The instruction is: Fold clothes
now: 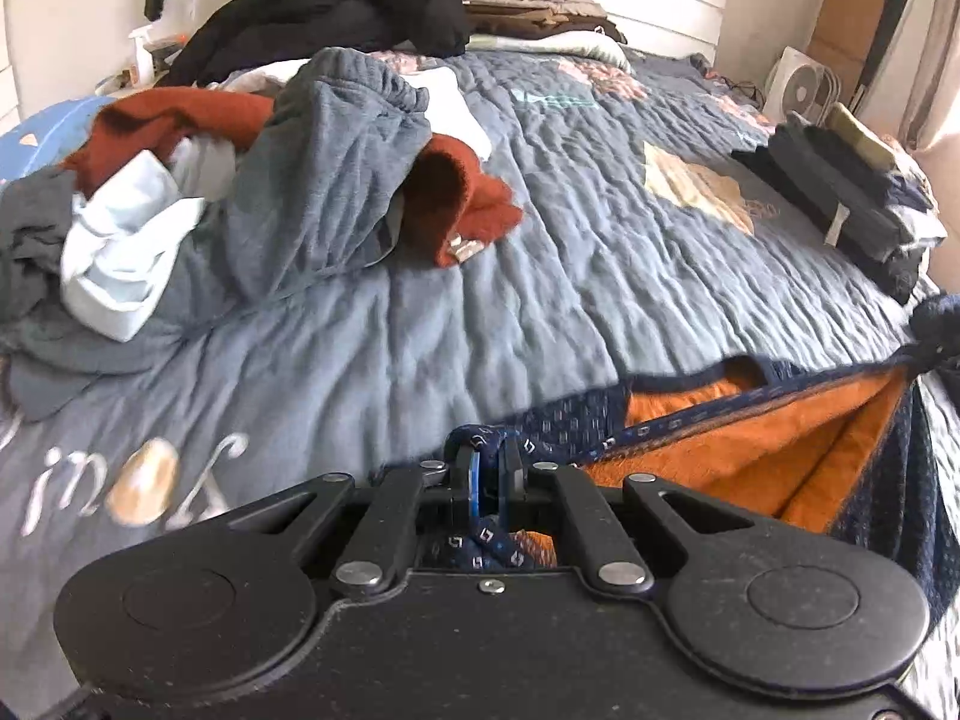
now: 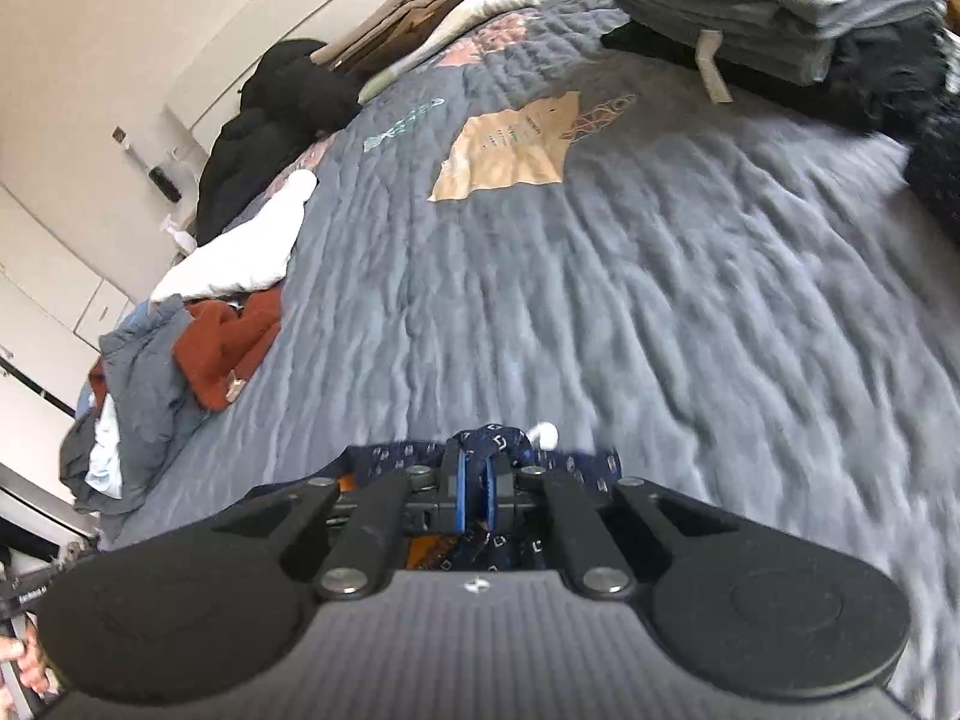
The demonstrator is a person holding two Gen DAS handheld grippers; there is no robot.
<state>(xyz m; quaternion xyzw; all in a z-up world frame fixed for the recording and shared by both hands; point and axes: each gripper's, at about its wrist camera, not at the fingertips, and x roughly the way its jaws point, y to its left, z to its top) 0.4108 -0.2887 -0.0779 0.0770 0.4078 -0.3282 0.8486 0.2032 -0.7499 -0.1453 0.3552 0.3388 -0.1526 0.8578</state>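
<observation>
Left wrist view: left gripper (image 1: pixel 489 468) clamped tight on navy patterned garment (image 1: pixel 570 420) hem; orange fleece lining (image 1: pixel 750 456) exposed, fabric stretched taut toward right, likely for spreading flat. Garment held over near edge of bed (image 1: pixel 420 330). Unfolded pile (image 1: pixel 240 168) kept at left edge, folded stack (image 1: pixel 840 192) at right edge.

Right wrist view: right gripper (image 2: pixel 477 486) pinched shut on same garment's other hem portion, white cord tip (image 2: pixel 546 435) beside it. Bed middle left bare, presumably as folding space.

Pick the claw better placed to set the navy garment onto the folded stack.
Right. Right claw, shut on the navy orange-lined garment, has the folded stack directly ahead; from the left claw it sits far right.
</observation>
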